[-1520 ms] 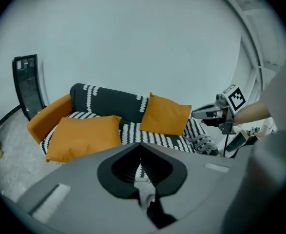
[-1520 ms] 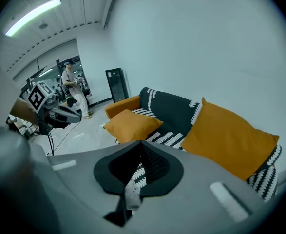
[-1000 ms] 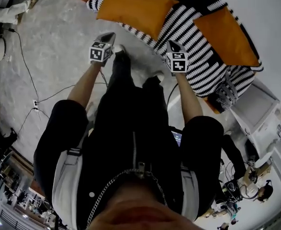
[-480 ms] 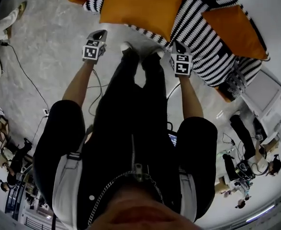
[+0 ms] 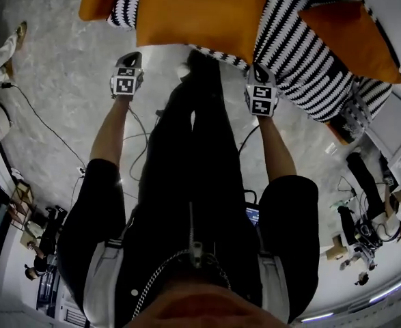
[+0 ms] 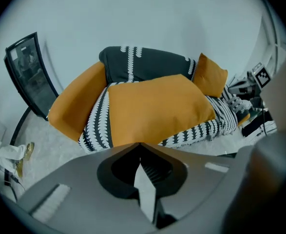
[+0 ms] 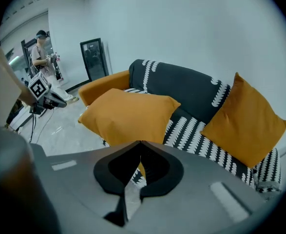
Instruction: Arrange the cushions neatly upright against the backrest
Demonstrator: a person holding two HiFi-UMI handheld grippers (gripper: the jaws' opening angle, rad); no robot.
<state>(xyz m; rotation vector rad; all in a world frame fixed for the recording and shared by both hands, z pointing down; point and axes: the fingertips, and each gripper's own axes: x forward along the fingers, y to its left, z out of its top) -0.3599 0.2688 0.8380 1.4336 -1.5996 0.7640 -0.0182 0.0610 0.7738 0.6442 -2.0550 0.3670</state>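
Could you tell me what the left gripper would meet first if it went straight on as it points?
Probably the orange cushion lying flat on the sofa seat; the shut left gripper points at its near edge.

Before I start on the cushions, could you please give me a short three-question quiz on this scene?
1. How does the front cushion sit? A lying on the sofa seat, B standing upright, C held in the air.
2. True or false: the left gripper grips that cushion.
3. Which cushion stands upright?
Key: 1 A. 2 false: the left gripper and the right gripper are both shut and empty. 3 the right-end cushion.
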